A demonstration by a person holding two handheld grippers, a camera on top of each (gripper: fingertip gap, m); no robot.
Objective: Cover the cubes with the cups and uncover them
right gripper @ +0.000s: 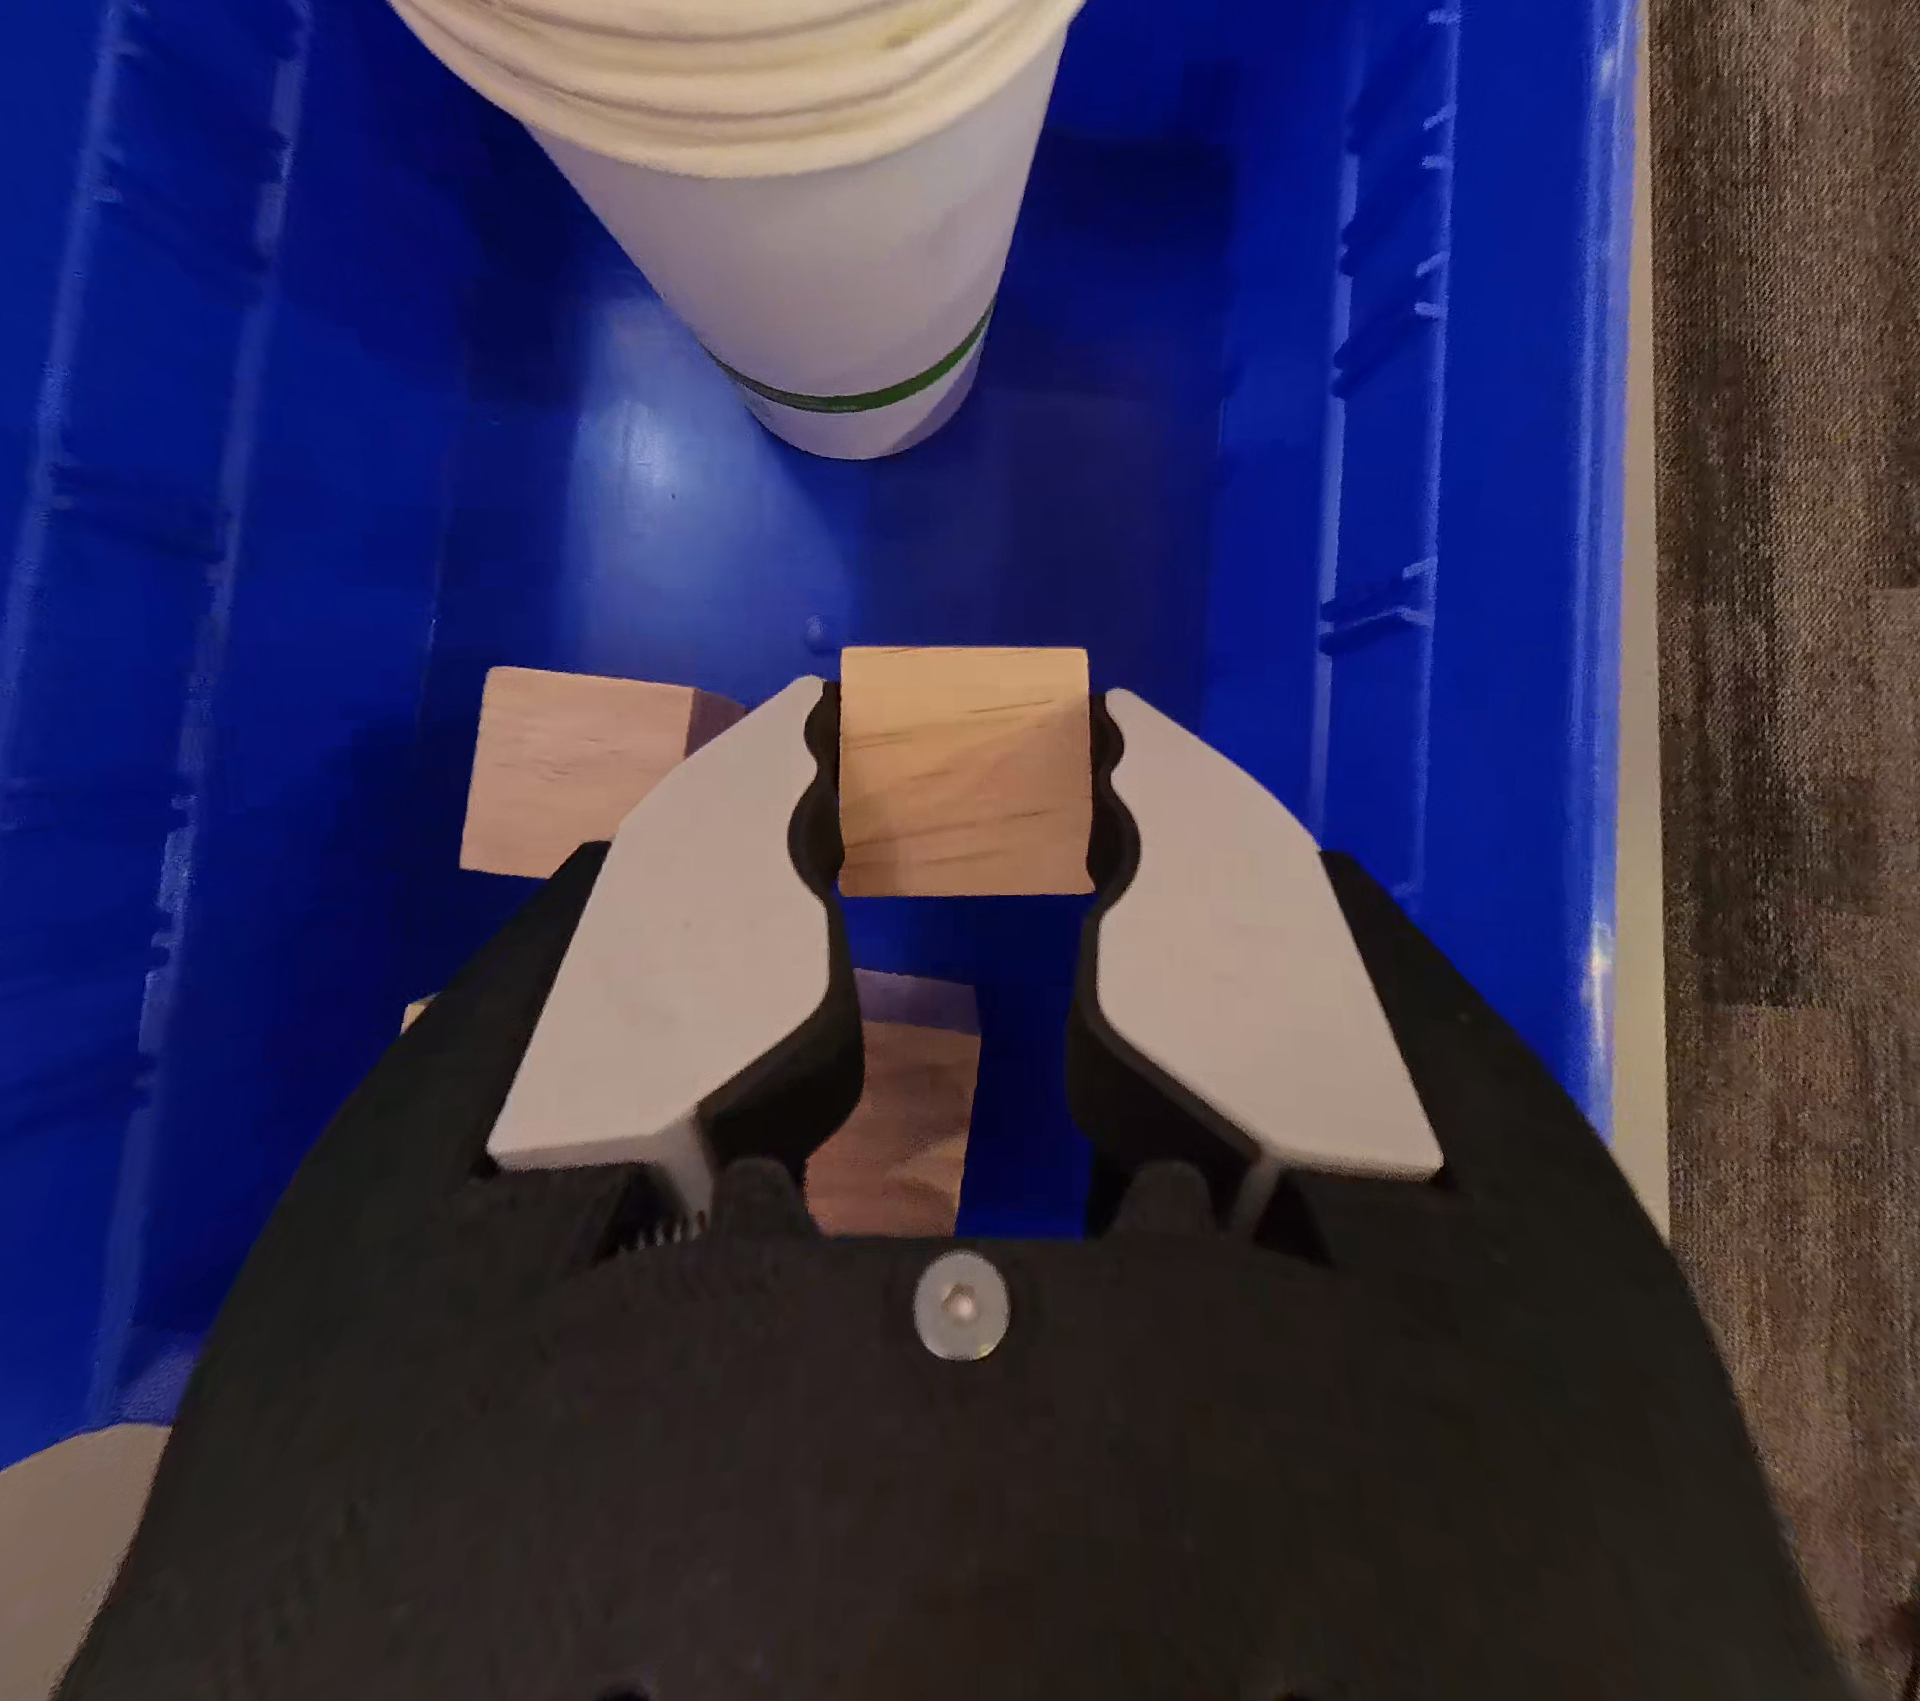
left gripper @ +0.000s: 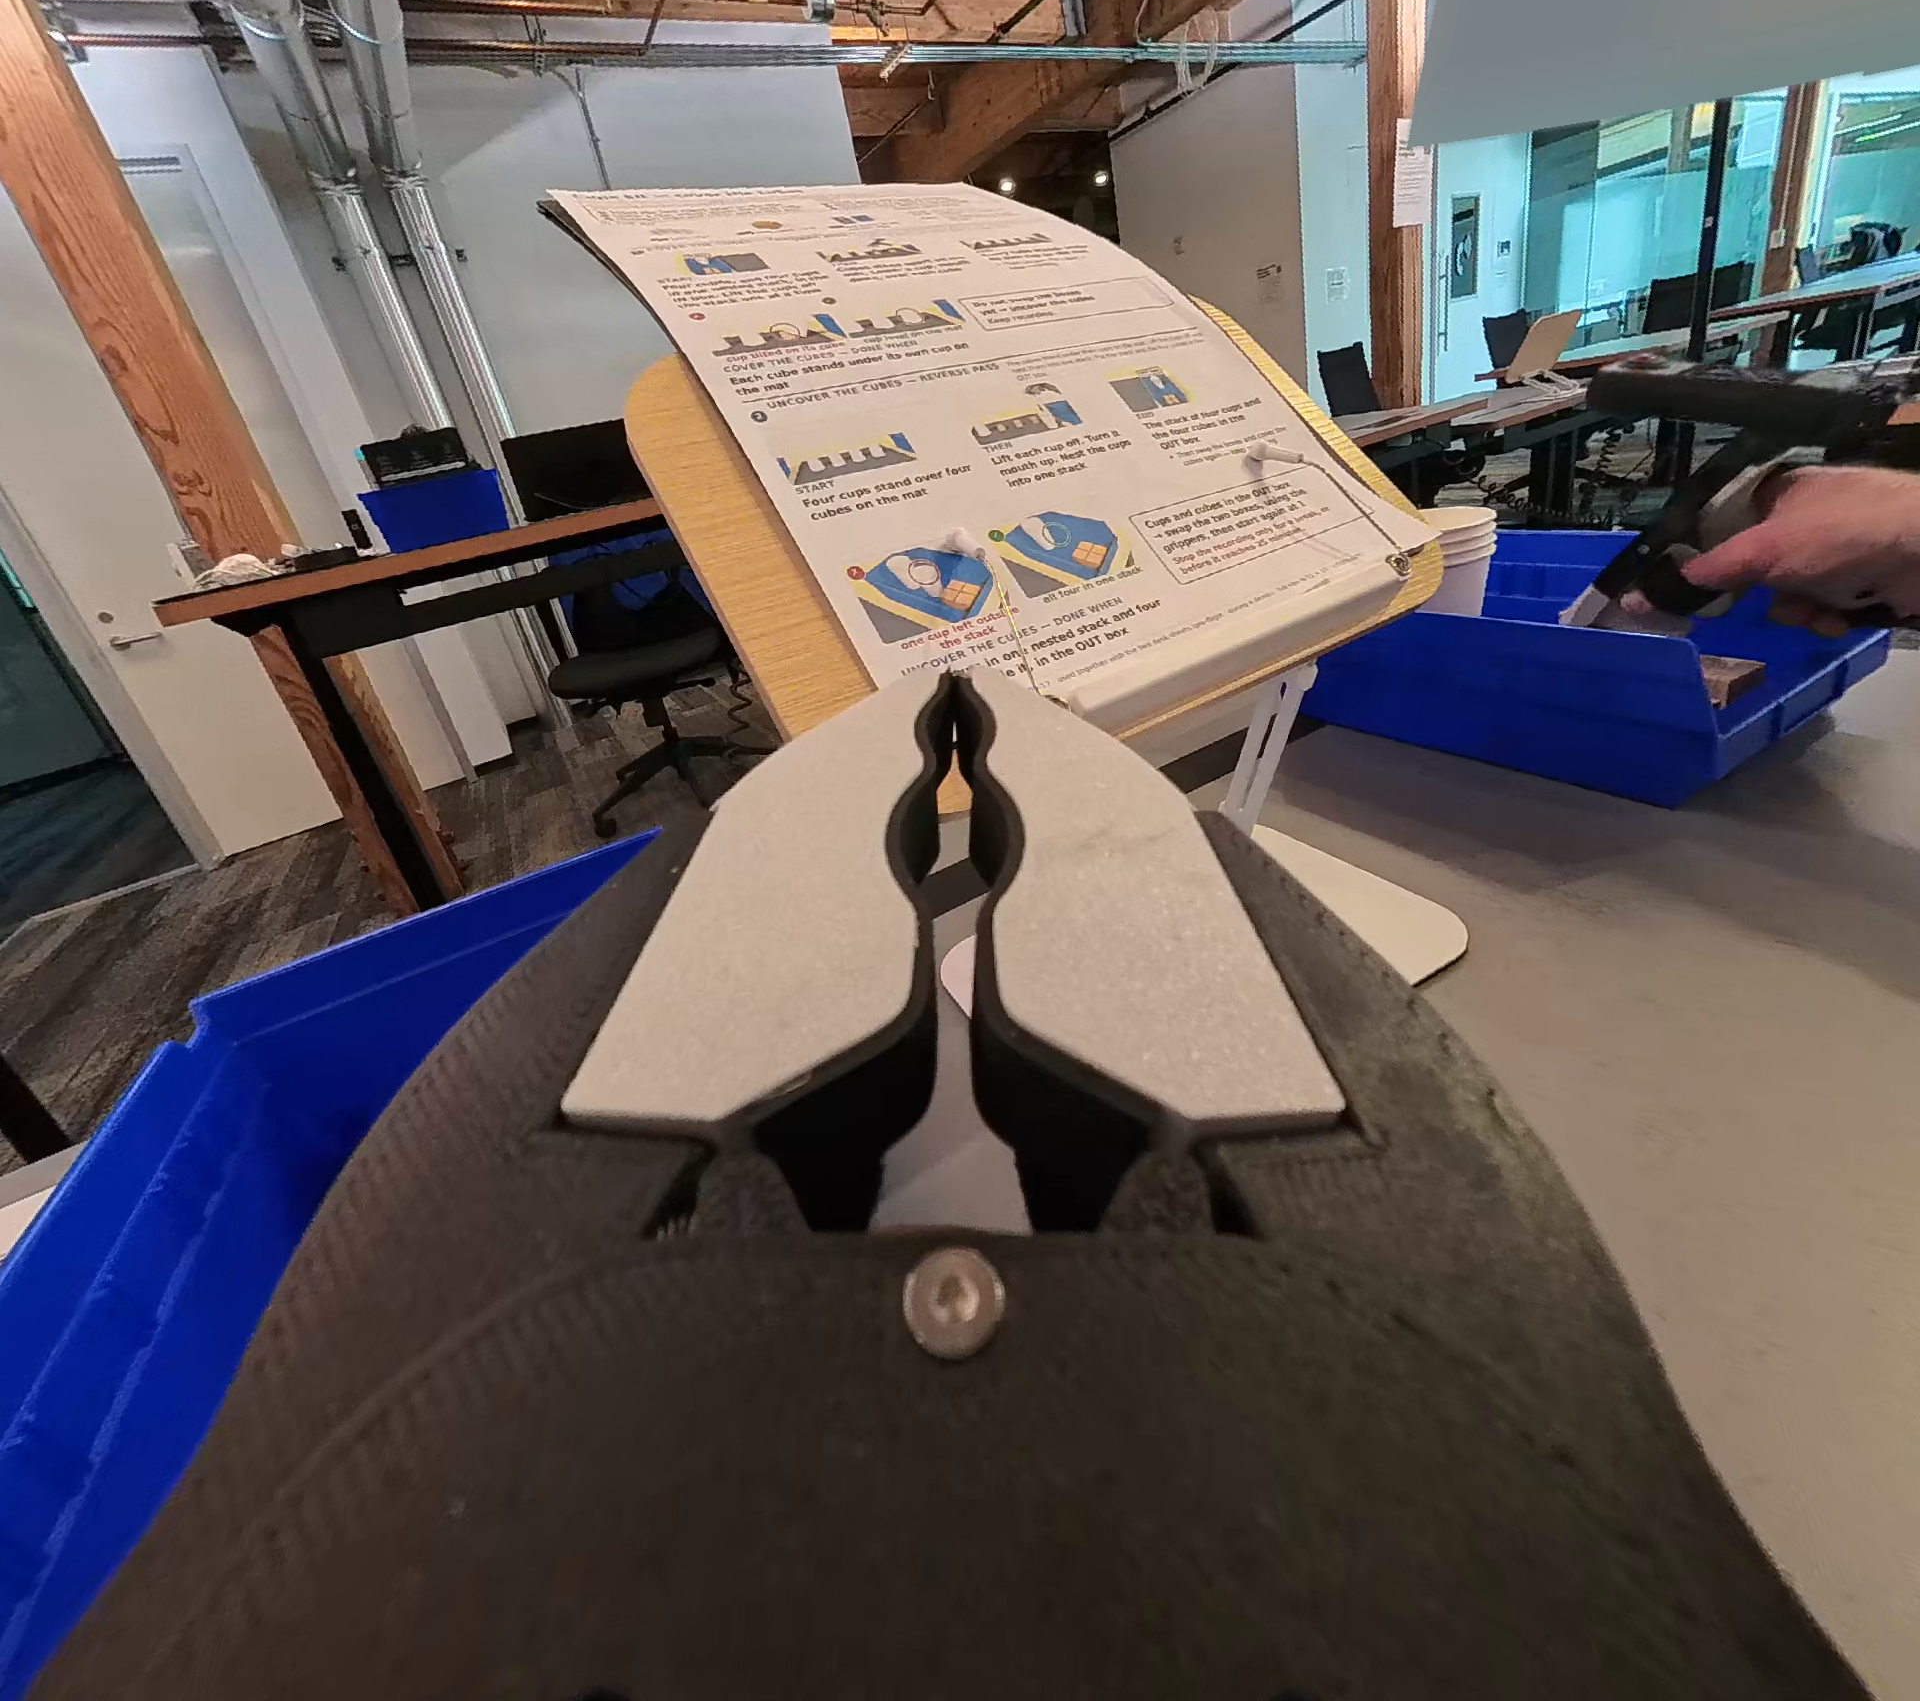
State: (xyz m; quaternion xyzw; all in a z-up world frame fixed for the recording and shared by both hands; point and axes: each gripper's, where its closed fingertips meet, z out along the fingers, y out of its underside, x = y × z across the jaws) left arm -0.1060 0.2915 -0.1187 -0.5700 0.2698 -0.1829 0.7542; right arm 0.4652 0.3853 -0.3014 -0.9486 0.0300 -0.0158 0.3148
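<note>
A pale wooden cube (right gripper: 964,773) sits clamped in the right tongs (right gripper: 964,742) mid-frame over the blue bin (right gripper: 1455,404); the left tongs (left gripper: 954,695) are closed, empty.

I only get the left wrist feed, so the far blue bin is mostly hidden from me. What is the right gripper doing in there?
Observer: The right gripper is shut on a pale wooden cube, pinched between its fingertips inside the blue bin.
Operator: Any other cubes left in the bin?
Observer: Yes, at least two more: one cube just left of the held one, and another cube lower, partly hidden by the fingers.
Operator: And the cups?
Observer: A nested stack of white cups stands upright, mouth up, at the bin's far end, apart from the cubes.
</note>
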